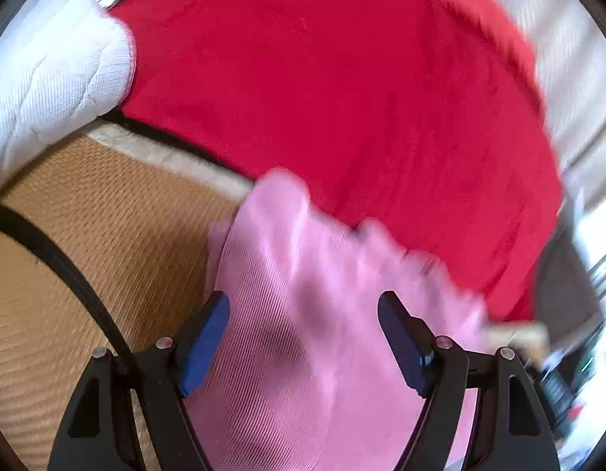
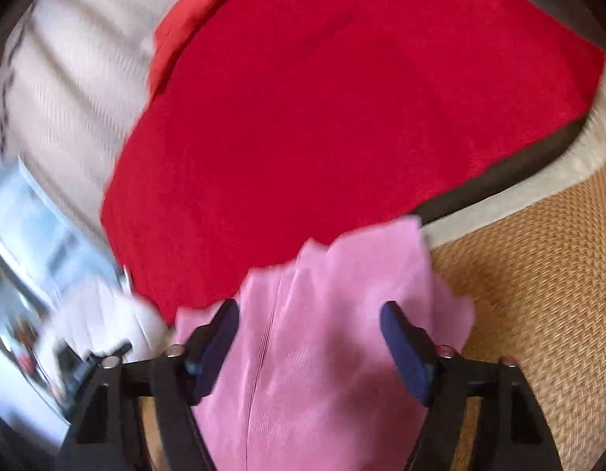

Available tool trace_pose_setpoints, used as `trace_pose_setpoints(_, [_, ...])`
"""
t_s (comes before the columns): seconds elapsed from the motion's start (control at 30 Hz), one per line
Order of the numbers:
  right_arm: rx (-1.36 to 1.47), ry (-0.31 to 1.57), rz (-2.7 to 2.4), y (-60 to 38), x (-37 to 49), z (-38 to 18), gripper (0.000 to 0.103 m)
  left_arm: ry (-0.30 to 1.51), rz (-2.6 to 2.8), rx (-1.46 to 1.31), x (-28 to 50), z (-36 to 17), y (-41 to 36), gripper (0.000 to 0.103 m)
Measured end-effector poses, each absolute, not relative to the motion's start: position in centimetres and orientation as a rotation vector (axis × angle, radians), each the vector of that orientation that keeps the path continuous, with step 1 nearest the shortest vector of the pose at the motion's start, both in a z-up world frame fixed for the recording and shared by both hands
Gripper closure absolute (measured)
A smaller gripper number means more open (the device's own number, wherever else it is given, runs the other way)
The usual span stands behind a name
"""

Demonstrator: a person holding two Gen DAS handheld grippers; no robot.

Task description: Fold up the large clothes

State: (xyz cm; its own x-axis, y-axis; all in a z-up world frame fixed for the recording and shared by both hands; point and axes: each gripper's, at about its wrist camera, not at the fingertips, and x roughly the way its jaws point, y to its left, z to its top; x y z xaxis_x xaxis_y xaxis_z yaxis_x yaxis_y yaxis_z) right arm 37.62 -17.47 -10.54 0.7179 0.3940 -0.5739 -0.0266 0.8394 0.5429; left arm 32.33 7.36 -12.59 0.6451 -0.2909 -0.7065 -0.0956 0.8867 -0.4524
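Woven tan matting [image 1: 118, 243] covers the floor, coarse and basket-like, crossed in the left wrist view by a thin black cable [image 1: 63, 263] curving from nine o'clock toward six. Above it a large red cloth [image 1: 322, 90] with a soft, slightly napped surface lies spread flat, filling the upper half of both views; it rests on a pale ribbed covering [image 2: 71, 90] that shows at its outer edges, with a dark band under its near edge. A white quilted pad [image 1: 55, 70], stitched in padded channels, sits at ten o'clock in the left view, touching the red cloth's side. Smaller and nearer, the pink garment [image 2: 322, 333] is a fine-ribbed knit with a slight sheen, rumpled and motion-blurred; its long axis runs from six o'clock toward twelve in both views, its ragged far end overlapping the near edge of the red cloth. The left gripper [image 1: 303, 306] is spread wide, its blue-padded fingers standing either side of the pink knit; whether they touch the fabric cannot be told. The right gripper [image 2: 309, 314] is likewise spread wide, the garment passing between its dark fingers without being pinched.
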Motion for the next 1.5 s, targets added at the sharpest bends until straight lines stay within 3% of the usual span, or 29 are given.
trace_pose_setpoints(0.17, [0.473,0.959,0.126,-17.1,37.9,-15.4,0.063,1.105,0.040,-0.237,33.1,-17.3,6.0,0.022])
trace_pose_setpoints(0.3, [0.522,0.938,0.145,-18.5,35.8,-14.5,0.064,1.085,0.034,-0.276,32.2,-16.2,6.8,0.022])
trace_pose_setpoints(0.37, [0.533,0.892,0.163,-19.1,34.0,-13.5,0.061,1.024,0.043,-0.288,31.0,-14.4,7.4,0.022])
trace_pose_setpoints(0.4, [0.553,0.875,0.181,-19.5,33.1,-13.1,0.046,1.005,0.042,-0.307,30.5,-13.8,7.5,0.023])
trace_pose_setpoints(0.47, [0.657,0.834,0.232,-20.7,31.4,-11.2,0.027,0.974,0.003,-0.378,29.0,-12.9,7.7,0.022])
trace_pose_setpoints(0.5, [0.714,0.807,0.260,-21.4,30.2,-10.9,0.025,0.961,-0.027,-0.418,28.3,-12.6,7.8,0.022])
trace_pose_setpoints(0.73, [0.716,0.713,0.364,-22.0,26.1,-9.6,0.024,0.961,-0.095,-0.630,25.0,-14.1,9.4,0.022])
trace_pose_setpoints(0.97, [0.599,0.765,0.363,-18.9,27.0,-11.2,0.026,0.976,-0.095,-0.724,23.2,-15.6,8.7,0.023])
trace_pose_setpoints(1.1, [0.544,0.946,0.299,-17.7,30.0,-15.2,0.041,1.010,-0.077,-0.775,23.6,-16.9,9.0,0.023])
trace_pose_setpoints(1.3, [0.681,0.910,0.396,-20.1,27.9,-13.2,0.040,1.008,-0.125,-0.875,23.8,-18.2,9.3,0.023])
trace_pose_setpoints(1.4, [0.783,0.902,0.425,-21.9,26.2,-13.1,0.031,0.987,-0.133,-0.920,23.9,-18.8,9.2,0.023])
trace_pose_setpoints(1.5, [0.860,0.909,0.439,-23.1,24.6,-13.8,0.031,0.954,-0.137,-0.933,24.0,-19.2,9.0,0.023])
